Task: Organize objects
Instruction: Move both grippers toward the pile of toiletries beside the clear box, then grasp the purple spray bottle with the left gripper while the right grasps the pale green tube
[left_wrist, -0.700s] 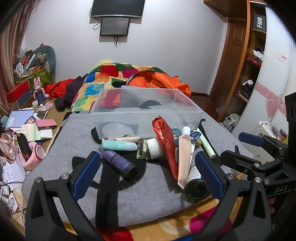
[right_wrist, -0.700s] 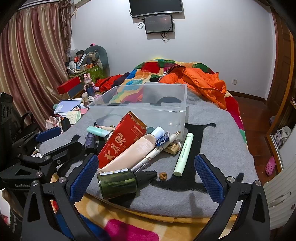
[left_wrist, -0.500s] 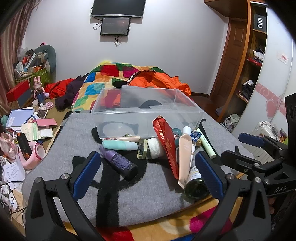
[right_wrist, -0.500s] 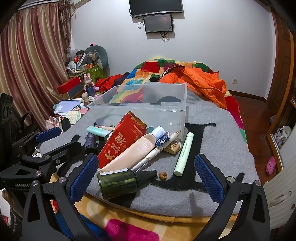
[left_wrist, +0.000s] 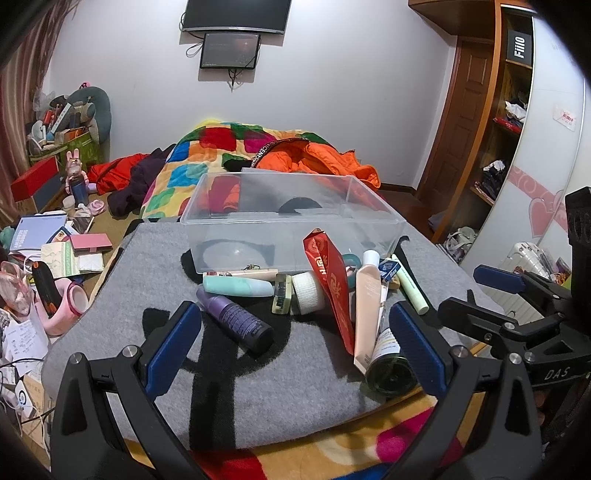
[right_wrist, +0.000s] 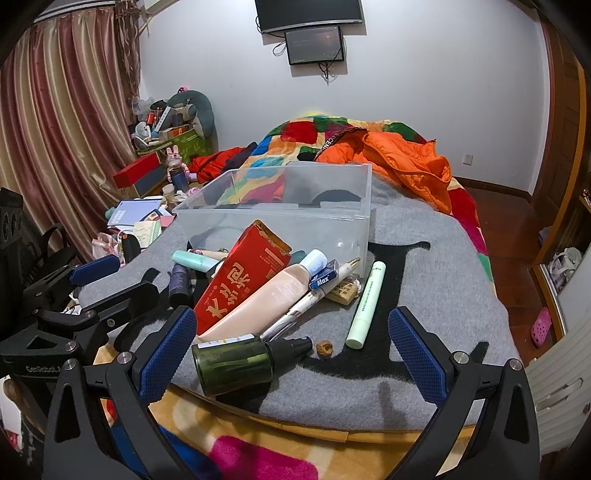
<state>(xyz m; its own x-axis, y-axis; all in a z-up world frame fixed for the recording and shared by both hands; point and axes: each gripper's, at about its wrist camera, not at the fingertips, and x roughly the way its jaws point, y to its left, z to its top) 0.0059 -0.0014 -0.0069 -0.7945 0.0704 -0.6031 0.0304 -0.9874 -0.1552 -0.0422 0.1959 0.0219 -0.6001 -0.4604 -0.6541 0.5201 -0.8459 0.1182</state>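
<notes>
A clear plastic bin (left_wrist: 291, 221) (right_wrist: 280, 218) stands empty on a grey blanket (left_wrist: 258, 387). In front of it lies a heap of items: a purple bottle (left_wrist: 234, 324), a mint tube (left_wrist: 238, 286), a red box (left_wrist: 330, 284) (right_wrist: 242, 277), a beige tube (left_wrist: 367, 310) (right_wrist: 266, 299), a dark green bottle (right_wrist: 236, 362) (left_wrist: 388, 365), a pale green stick (right_wrist: 365, 306). My left gripper (left_wrist: 295, 347) is open and empty, just short of the heap. My right gripper (right_wrist: 291, 350) is open and empty, with the green bottle between its fingers but not touched.
The blanket covers the foot of a bed with a colourful quilt (left_wrist: 207, 158) and an orange jacket (right_wrist: 406, 166). Books and clutter (left_wrist: 55, 251) lie on the floor to the left. A wardrobe (left_wrist: 517, 147) stands to the right.
Both grippers have crept very slightly; nothing on the blanket has moved.
</notes>
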